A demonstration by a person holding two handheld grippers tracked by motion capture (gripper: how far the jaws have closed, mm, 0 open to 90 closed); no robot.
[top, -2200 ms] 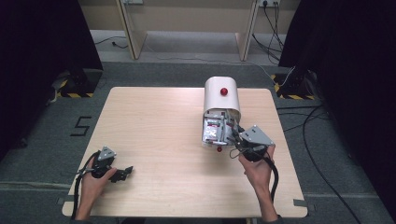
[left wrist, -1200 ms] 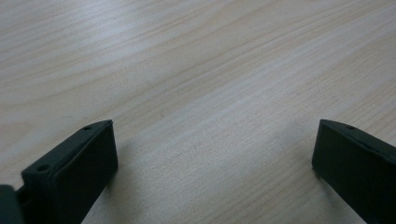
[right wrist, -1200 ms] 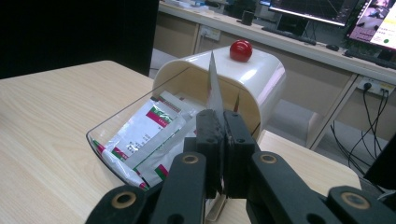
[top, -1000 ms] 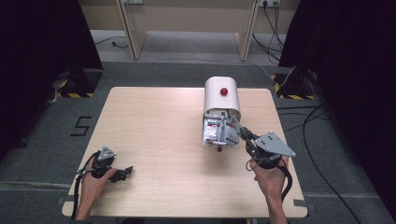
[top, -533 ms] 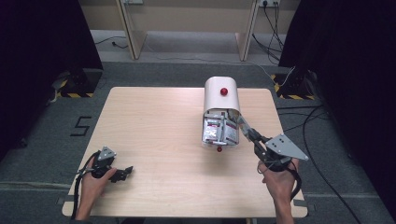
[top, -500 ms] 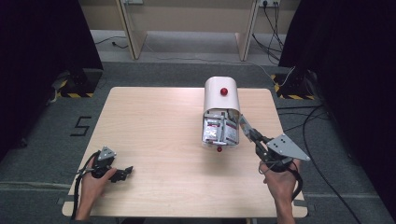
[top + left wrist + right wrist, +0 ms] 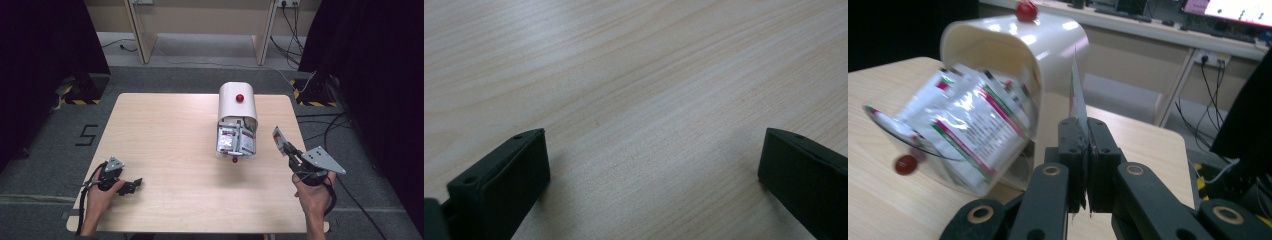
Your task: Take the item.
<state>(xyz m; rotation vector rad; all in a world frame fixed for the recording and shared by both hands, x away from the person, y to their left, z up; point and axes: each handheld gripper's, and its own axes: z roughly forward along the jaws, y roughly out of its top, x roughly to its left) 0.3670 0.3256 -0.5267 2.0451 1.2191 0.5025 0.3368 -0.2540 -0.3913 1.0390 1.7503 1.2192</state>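
High view: right claw pulled packet clear.

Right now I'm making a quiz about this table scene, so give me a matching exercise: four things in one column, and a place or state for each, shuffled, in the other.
Things:
1. left gripper
2. right gripper
3. white container
4. red knob

States or places:
A. lying on its side, mouth packed with packets
B. open over bare wood
C. on top of the rounded shell
D. shut on a thin packet

Pairs: 1-B, 2-D, 3-A, 4-C
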